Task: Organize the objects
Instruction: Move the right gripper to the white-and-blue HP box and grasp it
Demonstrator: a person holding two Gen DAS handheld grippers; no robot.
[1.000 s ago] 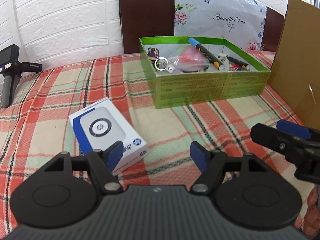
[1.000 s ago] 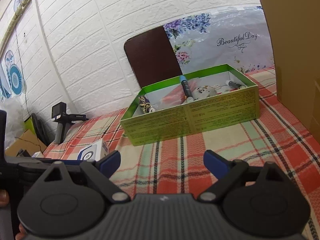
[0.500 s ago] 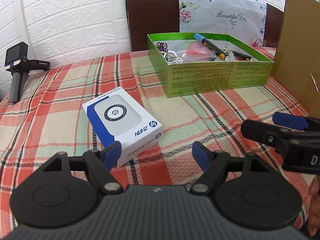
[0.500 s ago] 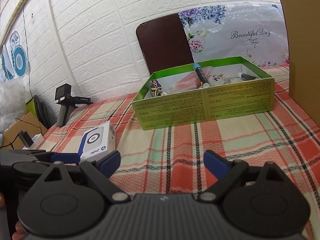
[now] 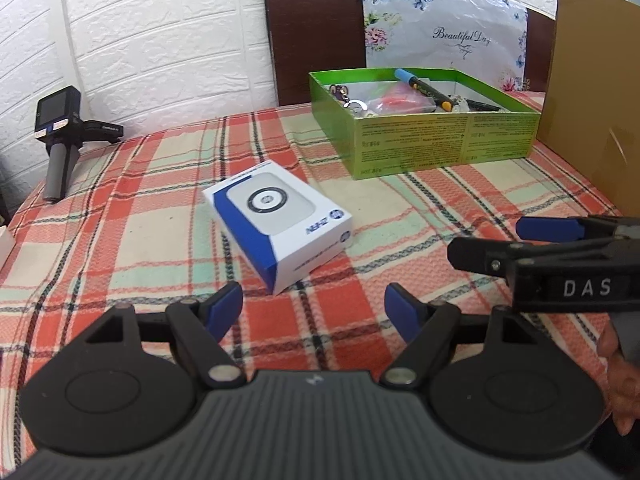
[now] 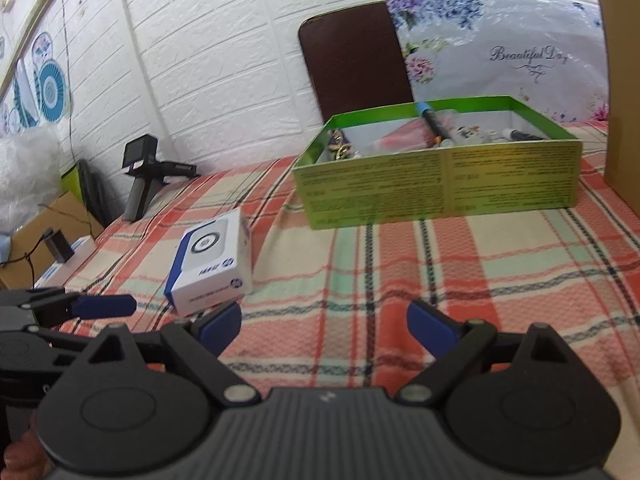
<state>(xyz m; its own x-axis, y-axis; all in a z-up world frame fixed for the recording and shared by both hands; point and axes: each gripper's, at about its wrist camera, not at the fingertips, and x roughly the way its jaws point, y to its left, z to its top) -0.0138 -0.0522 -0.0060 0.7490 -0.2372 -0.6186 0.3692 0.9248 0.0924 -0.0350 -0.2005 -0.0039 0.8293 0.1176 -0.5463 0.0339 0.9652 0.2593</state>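
plaid tablecloth (image 5: 120, 216) spread over the whole surface, soft and a little rumpled. green box (image 5: 440, 148) toward the back, open-topped, already holding a marker, keys and other small bits, hard to name for sure at this distance. white and blue carton (image 5: 280, 228) lying flat on the cloth, well apart from the green box, just ahead of the left gripper (image 5: 314, 308). probably light, stiff cardboard with smooth printed faces, so somewhat slippery; best pinched across the two long side walls, near the middle, without crushing. left gripper spread after just opening a little wider, nothing between the pads. right gripper (image 6: 324, 326) spread wide too, empty, over bare cloth to the carton's right.
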